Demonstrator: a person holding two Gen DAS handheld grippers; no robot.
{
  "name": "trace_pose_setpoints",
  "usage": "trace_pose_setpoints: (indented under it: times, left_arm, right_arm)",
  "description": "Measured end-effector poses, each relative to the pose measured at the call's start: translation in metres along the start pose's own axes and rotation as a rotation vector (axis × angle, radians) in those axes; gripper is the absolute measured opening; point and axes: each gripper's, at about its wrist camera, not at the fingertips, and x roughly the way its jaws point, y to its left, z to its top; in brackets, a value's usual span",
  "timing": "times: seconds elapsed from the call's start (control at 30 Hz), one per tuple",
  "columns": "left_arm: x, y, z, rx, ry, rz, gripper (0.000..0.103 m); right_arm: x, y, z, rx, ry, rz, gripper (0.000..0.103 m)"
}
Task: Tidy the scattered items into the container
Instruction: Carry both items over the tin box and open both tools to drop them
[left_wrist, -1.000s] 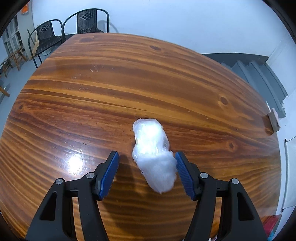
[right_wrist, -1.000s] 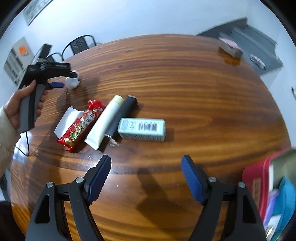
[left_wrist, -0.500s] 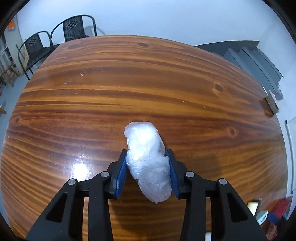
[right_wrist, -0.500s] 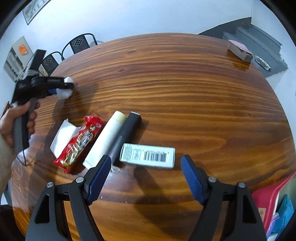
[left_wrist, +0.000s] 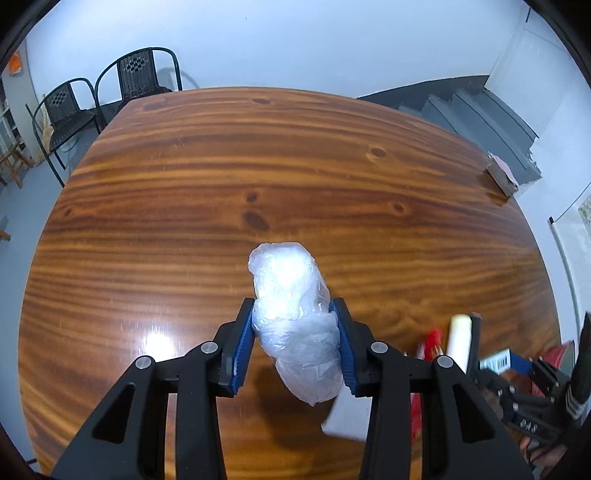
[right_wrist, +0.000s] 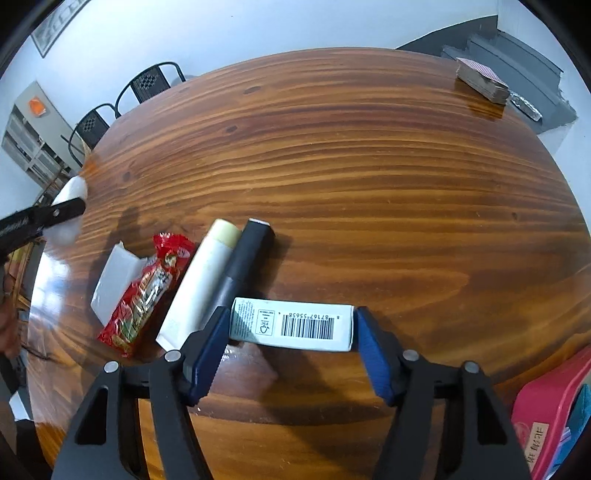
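Nearest the right wrist camera, the right tongs (right_wrist: 291, 349) stand over the white barcoded box (right_wrist: 291, 325), one blue pad at each short end. The jaws are closing with the box between them; whether the pads already press on it cannot be told. The box lies flat on the table (right_wrist: 351, 166), its left end touching the black tube (right_wrist: 243, 266) and cream tube (right_wrist: 201, 288) that lie side by side. Just beyond them to the left lie the red snack packet (right_wrist: 146, 291) and a white paper pad (right_wrist: 112, 280). At the lower right edge sits the pink container (right_wrist: 550, 402), near the box.

The left tongs (left_wrist: 297, 347) are at a narrow setting, clamped on a crumpled clear plastic bag (left_wrist: 295, 314), which appears lifted above the table.

The step in hand seems to be a double pickup: bag secured, box about to be gripped. Next, the right tongs need firm contact on the box ends before lifting, taking care not to drag the tubes. The bag then has to travel right, over the scattered items, to the container.
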Motion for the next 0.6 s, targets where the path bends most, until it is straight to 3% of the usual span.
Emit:
trace_pose_setpoints:
  times: [0.27,0.6]
  left_arm:
    - [-0.018,-0.019,-0.039,0.008,0.032,-0.011,0.043]
    - [-0.048,-0.052,-0.076,0.03,0.038,-0.045,0.043]
  right_arm:
    - [-0.01,-0.001,-0.021,0.0,0.005,0.013,0.071]
    - [-0.058,-0.017,-0.052,0.044,-0.052,0.035,0.071]
